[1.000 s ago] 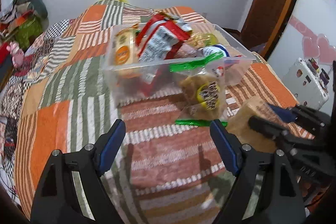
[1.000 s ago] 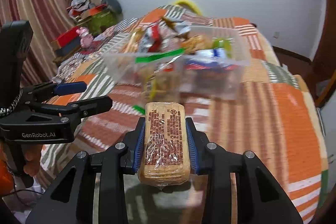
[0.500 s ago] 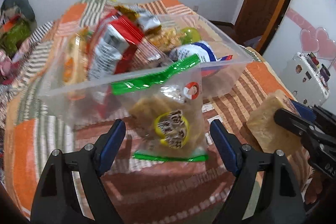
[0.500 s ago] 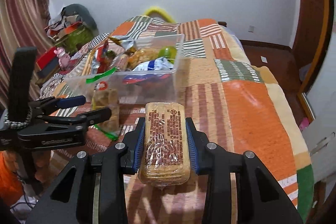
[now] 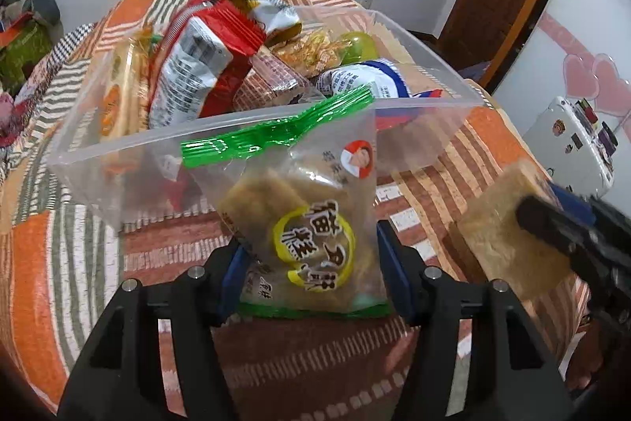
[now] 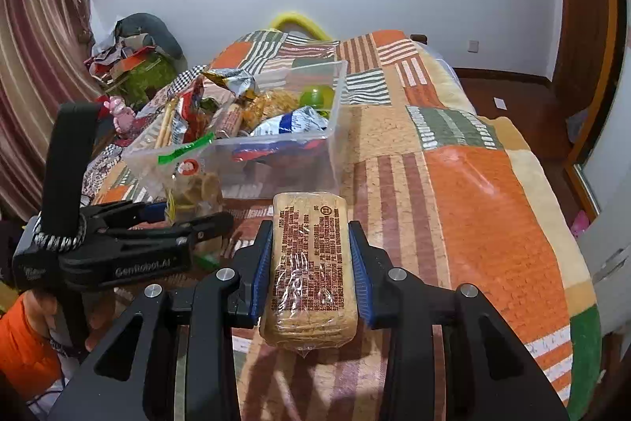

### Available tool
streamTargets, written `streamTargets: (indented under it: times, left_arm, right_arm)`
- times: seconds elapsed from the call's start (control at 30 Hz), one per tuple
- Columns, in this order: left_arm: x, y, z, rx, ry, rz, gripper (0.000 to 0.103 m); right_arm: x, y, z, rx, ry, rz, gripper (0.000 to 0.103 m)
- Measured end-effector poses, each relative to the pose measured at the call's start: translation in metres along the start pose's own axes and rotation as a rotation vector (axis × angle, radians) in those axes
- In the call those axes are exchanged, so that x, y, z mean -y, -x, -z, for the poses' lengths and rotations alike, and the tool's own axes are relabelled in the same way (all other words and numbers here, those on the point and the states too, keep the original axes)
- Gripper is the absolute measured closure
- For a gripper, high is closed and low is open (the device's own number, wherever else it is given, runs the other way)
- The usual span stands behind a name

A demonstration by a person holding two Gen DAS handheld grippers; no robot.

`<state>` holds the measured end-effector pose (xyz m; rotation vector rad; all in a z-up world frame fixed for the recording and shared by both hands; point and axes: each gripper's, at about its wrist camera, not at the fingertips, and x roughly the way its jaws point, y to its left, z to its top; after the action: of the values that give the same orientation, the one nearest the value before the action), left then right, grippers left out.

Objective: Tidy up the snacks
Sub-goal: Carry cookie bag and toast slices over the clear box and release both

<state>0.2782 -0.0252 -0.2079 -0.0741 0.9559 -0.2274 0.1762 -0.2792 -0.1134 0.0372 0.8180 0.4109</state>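
Snacks mostly fill the clear bin [image 6: 276,152] on the bed [image 6: 473,192]; left gripper [image 5: 311,275] pinches a green-sealed cookie bag [image 5: 307,223], right gripper [image 6: 311,263] clamps a cracker pack [image 6: 311,263], both apparently left to stow.

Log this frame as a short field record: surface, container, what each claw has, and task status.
surface: patchwork bedspread
container: clear plastic bin, full of snacks
left claw: closed around green-sealed biscuit bag, which leans on the bin's front wall
right claw: shut on wrapped cracker pack
status: both items outside the bin
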Motion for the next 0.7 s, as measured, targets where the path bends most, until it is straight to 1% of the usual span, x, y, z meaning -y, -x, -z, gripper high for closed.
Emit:
streamTargets:
  times: [0.07, 0.1, 0.17, 0.27, 0.37, 0.5, 0.7]
  left_arm:
    - [0.0, 0.011, 0.001, 0.017, -0.004, -0.002, 0.044]
    - [-0.001, 0.015, 0.001, 0.023, -0.002, 0.0, 0.05]
    - [-0.003, 0.025, -0.003, 0.026, 0.006, 0.016, 0.06]
    - [-0.007, 0.033, -0.01, 0.051, 0.017, 0.036, 0.06]
    - [-0.008, 0.029, -0.011, 0.038, 0.016, 0.019, 0.06]
    - [-0.007, 0.027, -0.009, 0.039, 0.033, 0.039, 0.063]
    - [0.001, 0.052, -0.015, 0.097, 0.027, 0.046, 0.063]
  right_arm:
    - [-0.001, 0.001, -0.005, 0.01, 0.006, 0.0, 0.07]
    - [-0.001, 0.002, -0.008, 0.017, 0.008, -0.001, 0.07]
    - [-0.002, 0.005, -0.014, 0.041, 0.011, 0.001, 0.07]
    - [-0.003, 0.007, -0.024, 0.069, 0.012, -0.002, 0.07]
    - [-0.005, 0.008, -0.031, 0.09, 0.012, -0.001, 0.07]
    - [-0.006, 0.009, -0.035, 0.101, 0.008, -0.01, 0.07]
    - [-0.006, 0.004, -0.041, 0.103, 0.012, -0.003, 0.07]
